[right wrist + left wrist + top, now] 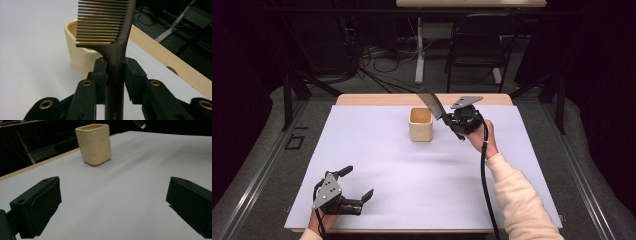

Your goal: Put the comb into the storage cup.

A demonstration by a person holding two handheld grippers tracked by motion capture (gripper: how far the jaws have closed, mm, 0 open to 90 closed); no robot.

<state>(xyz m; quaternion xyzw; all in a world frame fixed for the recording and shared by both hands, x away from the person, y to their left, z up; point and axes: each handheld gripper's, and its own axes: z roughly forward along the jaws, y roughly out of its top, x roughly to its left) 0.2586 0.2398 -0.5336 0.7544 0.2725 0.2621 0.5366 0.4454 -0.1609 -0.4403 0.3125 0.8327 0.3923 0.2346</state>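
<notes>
Two jaws of the right gripper are clamping the handle of a dark comb, its teeth showing plainly in the right gripper view beside a cream cup. In the high view the comb is tilting over that cup's rim. The left gripper is resting near the table edge, jaws wide apart, holding nothing.

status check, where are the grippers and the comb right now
Right hand-held gripper shut on comb, held above cream cup. Left hand-held gripper open, low at near table edge. Nothing blocking the cup.
</notes>
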